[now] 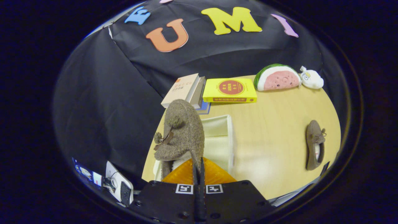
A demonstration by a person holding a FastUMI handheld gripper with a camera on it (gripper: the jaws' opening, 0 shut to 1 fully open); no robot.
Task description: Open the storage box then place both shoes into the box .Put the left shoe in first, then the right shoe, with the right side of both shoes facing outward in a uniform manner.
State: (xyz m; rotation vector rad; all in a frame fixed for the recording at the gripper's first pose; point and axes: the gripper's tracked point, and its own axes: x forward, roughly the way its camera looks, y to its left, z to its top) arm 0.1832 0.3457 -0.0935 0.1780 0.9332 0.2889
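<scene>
while gripper (pixel 198 169) pinches brown shoe (pixel 182 130) over open box (pixel 230 140), 2nd shoe (pixel 314 144) on wood table (pixel 273 124), black cloth wall behind

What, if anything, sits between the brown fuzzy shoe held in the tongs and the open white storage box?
Nothing visible. The tongs are shut on the brown fuzzy shoe, which hangs right at the open white storage box. The other brown shoe lies well off on the wooden table.

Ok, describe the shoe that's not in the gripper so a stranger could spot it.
On the wooden table, look well to the right of the open white box. The brown shoe lies flat there alone, opening up, while its twin hangs pinched in the gripper over the box.
</scene>
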